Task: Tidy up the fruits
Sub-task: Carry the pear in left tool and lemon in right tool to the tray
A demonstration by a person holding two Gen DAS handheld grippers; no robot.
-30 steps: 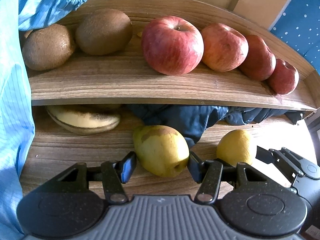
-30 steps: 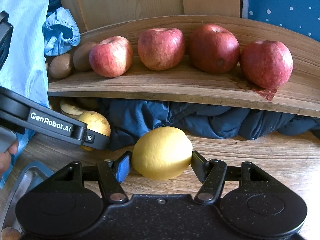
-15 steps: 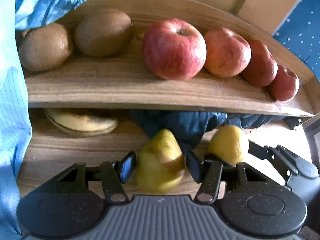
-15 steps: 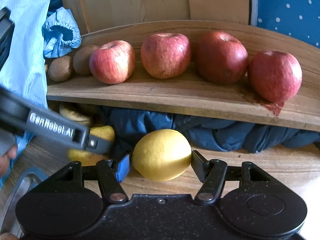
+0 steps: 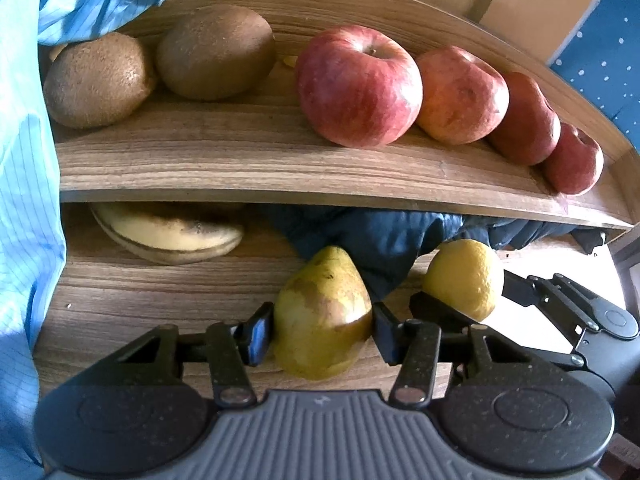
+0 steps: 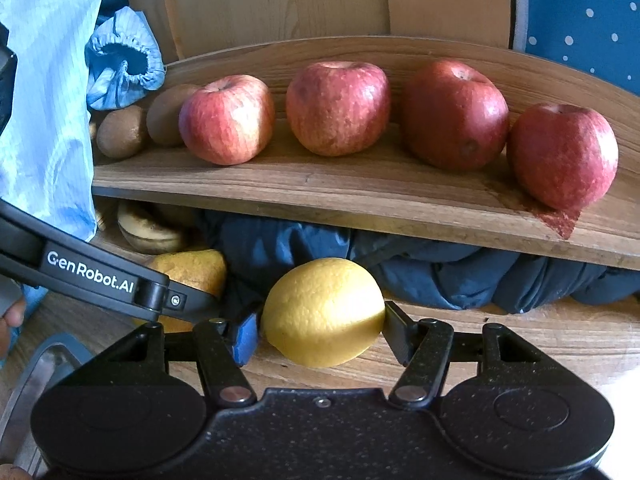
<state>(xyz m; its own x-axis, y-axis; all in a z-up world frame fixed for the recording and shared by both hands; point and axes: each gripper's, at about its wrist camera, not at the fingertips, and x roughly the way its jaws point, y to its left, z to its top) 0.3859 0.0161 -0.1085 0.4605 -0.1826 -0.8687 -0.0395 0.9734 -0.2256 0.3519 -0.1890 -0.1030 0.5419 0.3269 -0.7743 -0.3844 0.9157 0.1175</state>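
Note:
My left gripper (image 5: 320, 330) is shut on a yellow-green pear (image 5: 322, 314), its pointed end facing the shelf. To its right my right gripper (image 6: 318, 328) is shut on a yellow lemon (image 6: 324, 312); the lemon (image 5: 464, 276) and that gripper's arm also show in the left wrist view. Both fruits hover over the lower wooden board (image 5: 160, 292). Several red apples (image 6: 338, 106) and two kiwis (image 5: 216, 50) line the upper shelf (image 6: 360, 196). A spotted banana (image 5: 168, 234) lies under the shelf at the left.
Dark blue cloth (image 6: 460, 272) is bunched under the shelf behind the fruits. A light blue sleeve (image 5: 24, 160) hangs at the left, its cuff (image 6: 120, 64) resting by the kiwis. A metal tray edge (image 6: 36, 372) sits at lower left. A dotted blue panel (image 6: 580, 20) stands at the right.
The pear has turned in my left gripper, its pointed end now facing forward, and the jaws have closed on it. Both grippers have risen slightly and moved a little closer to the shelf.

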